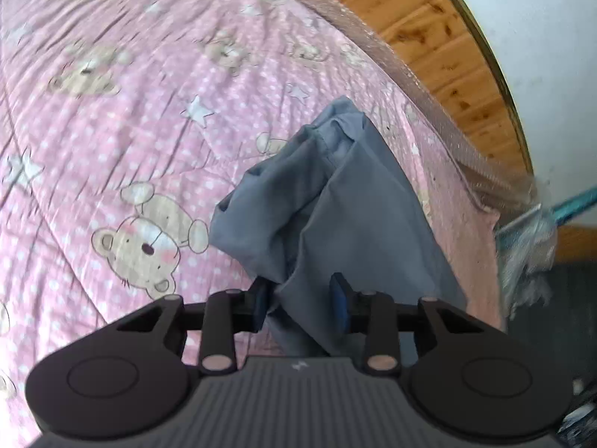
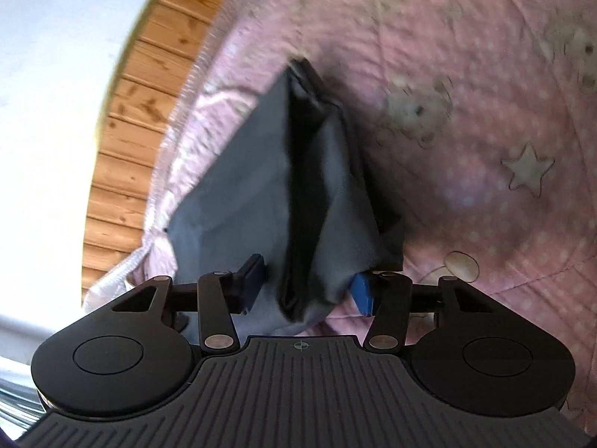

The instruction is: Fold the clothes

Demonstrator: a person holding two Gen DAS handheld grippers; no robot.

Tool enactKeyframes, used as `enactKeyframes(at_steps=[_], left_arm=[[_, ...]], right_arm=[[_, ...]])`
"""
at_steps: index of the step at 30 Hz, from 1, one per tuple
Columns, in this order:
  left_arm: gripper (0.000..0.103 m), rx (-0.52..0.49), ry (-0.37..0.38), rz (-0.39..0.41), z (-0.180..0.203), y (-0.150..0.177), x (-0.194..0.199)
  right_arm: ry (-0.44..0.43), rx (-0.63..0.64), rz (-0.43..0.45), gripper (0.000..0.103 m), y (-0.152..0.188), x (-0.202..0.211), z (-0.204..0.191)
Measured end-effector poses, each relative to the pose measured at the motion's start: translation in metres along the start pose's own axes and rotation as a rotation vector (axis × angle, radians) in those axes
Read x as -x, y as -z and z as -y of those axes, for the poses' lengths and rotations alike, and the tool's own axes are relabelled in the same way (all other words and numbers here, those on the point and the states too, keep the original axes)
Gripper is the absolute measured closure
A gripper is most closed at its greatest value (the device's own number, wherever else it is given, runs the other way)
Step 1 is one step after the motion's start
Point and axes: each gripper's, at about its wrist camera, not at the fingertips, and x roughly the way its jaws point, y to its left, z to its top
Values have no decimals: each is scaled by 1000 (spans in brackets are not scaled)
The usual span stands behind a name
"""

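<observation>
The left gripper (image 1: pixel 303 304) and right gripper (image 2: pixel 309 293) are partly opened, with grey cloth (image 1: pixel 347 216) bunched loosely between.

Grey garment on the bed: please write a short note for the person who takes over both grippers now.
Left gripper: open, jaws apart with a fold of the grey garment between the pads, not pressed.
Right gripper: open too, the bunched cloth between its pads, not clamped.
The garment lies on the pink quilt, near the bed's edge by the wooden floor.
Done: it is gathered into a narrow, creased bundle.
Left: grip it again, smooth it out and finish the fold.
</observation>
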Motion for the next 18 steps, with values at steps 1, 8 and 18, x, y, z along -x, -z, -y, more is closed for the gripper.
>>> enactKeyframes(at_steps=[1, 8, 18], left_arm=[[59, 9, -2, -1, 1, -1, -2], [93, 58, 135, 144, 60, -40, 51], [94, -41, 245, 466, 172, -138, 132]], right_arm=[[-9, -23, -15, 47, -2, -4, 3], [-50, 226, -3, 91, -44, 29, -82], [-298, 578, 48, 92, -176, 10, -272]])
